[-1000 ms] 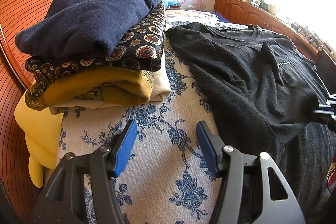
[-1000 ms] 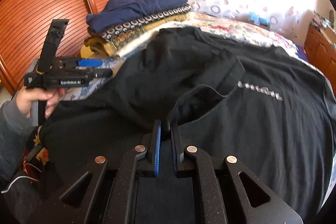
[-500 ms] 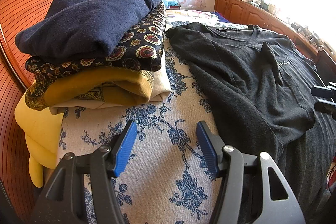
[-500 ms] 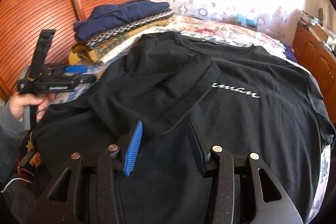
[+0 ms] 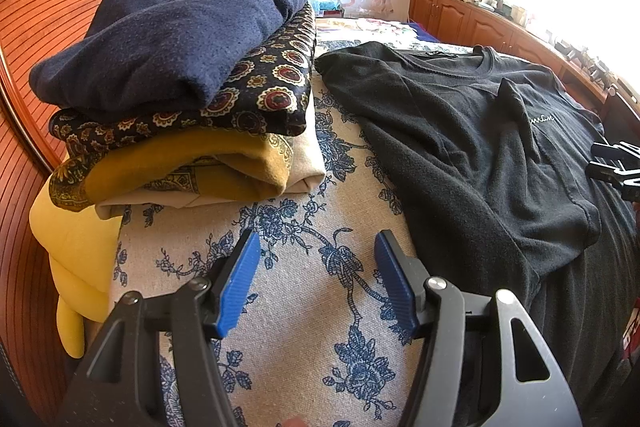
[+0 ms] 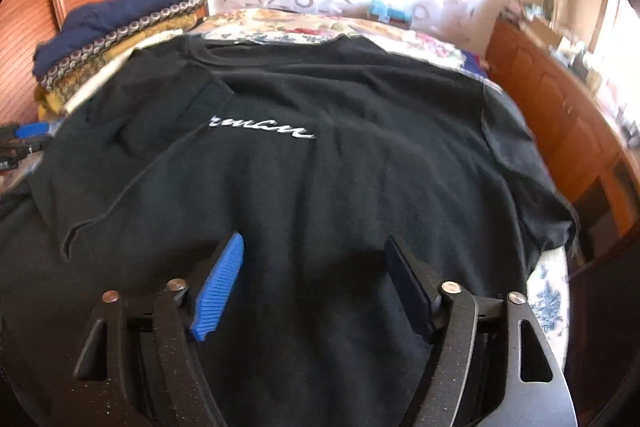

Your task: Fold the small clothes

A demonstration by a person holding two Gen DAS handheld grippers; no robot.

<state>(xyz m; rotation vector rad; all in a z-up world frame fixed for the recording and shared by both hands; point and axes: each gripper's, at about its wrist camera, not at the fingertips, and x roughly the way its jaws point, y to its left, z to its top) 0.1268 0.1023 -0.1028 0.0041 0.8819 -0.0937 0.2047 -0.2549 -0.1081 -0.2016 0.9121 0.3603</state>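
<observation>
Black t-shirt (image 6: 320, 187) lies flat on the bed (image 5: 304, 307), left sleeve already folded in; both right gripper (image 6: 316, 283) and left gripper (image 5: 316, 279) jaws wide open, holding nothing, so next pinch the right sleeve edge (image 6: 532, 187) low and fold inward evenly.

Black tee (image 6: 320, 187): matt soft knit cloth. Bedspread (image 5: 296, 307): coarse woven fabric w/ blue print. Cabinets (image 5: 460, 19): glossy wood.

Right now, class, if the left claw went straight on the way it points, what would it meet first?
Probably the flowered bedspread, bare between its open fingers; beyond that, likely the stack of folded clothes, though depth is hard to judge. The black T-shirt lies off to its right.
</observation>
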